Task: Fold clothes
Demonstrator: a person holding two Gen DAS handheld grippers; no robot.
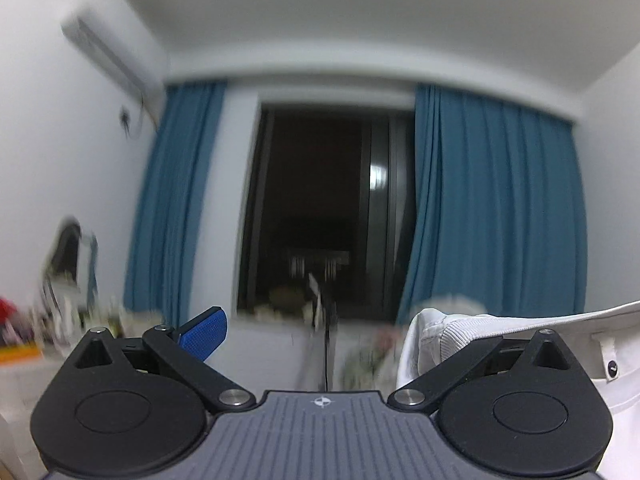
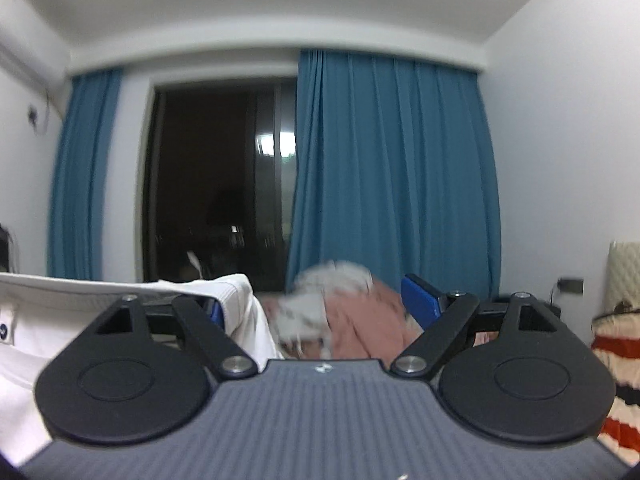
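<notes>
left wrist view: a white garment is draped at 3 o'clock over the wide-spread left gripper, unclamped; it could slip off. the right gripper is likewise spread wide, nothing pinched.

the white garment hides the left gripper's right finger and runs off the frame's right edge.

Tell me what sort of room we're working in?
Likely a bedroom: blue curtains around a dark window, a wall air conditioner, and what looks like a padded headboard.
</notes>
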